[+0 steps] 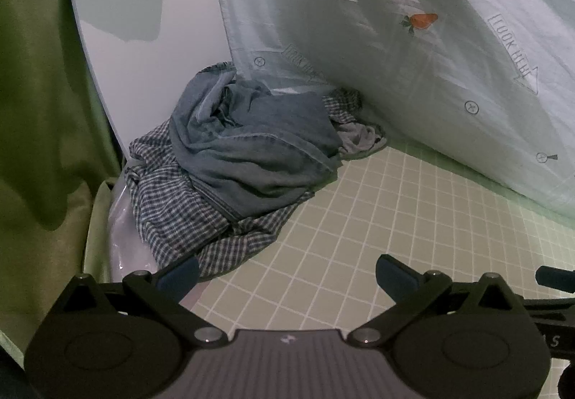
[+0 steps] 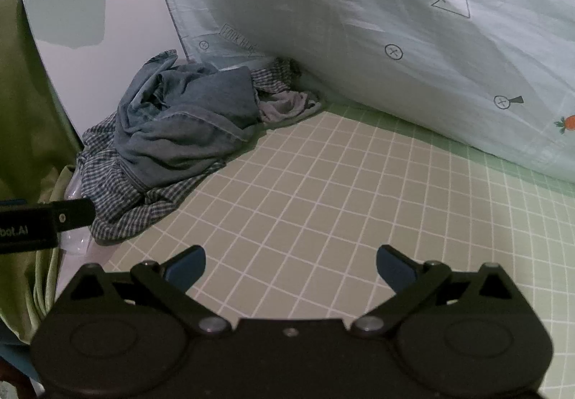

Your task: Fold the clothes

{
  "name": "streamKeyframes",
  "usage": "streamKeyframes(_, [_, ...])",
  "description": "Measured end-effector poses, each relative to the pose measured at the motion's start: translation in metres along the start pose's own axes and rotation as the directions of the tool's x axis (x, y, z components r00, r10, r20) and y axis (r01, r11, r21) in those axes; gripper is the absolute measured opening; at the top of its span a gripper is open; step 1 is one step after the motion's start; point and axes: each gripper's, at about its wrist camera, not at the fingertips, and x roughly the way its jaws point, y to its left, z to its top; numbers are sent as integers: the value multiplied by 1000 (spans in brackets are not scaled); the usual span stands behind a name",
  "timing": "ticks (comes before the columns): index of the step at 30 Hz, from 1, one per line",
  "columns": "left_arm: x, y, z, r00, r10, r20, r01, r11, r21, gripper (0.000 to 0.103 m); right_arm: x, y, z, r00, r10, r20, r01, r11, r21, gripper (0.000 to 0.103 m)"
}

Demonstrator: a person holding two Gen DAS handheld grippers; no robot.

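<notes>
My left gripper [image 1: 287, 276] and right gripper [image 2: 291, 266] both spread wide, holding nothing, low over the grid sheet [image 2: 323, 183]. Ahead, denim garment [image 1: 251, 143] heaped on checked shirt [image 1: 179, 212], grey cloth [image 1: 359, 140] tucked behind, against the carrot-print duvet [image 1: 395, 39]. Risks as I judge them: pinching two layers together, or snagging the duvet edge

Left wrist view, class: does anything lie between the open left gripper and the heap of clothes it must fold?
Nothing visible does. The left gripper, open, faces the heap across bare grid-patterned sheet. The checked shirt nearly reaches its left finger; the denim garment lies on top of it, and the duvet sits behind.
</notes>
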Motion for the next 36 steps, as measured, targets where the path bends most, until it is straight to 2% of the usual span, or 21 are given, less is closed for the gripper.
streamKeyframes(36, [1,0,2,1000,5,-18,-5,1000,7,103,1,-2,2,1000,-1,4,1,1000,18,103])
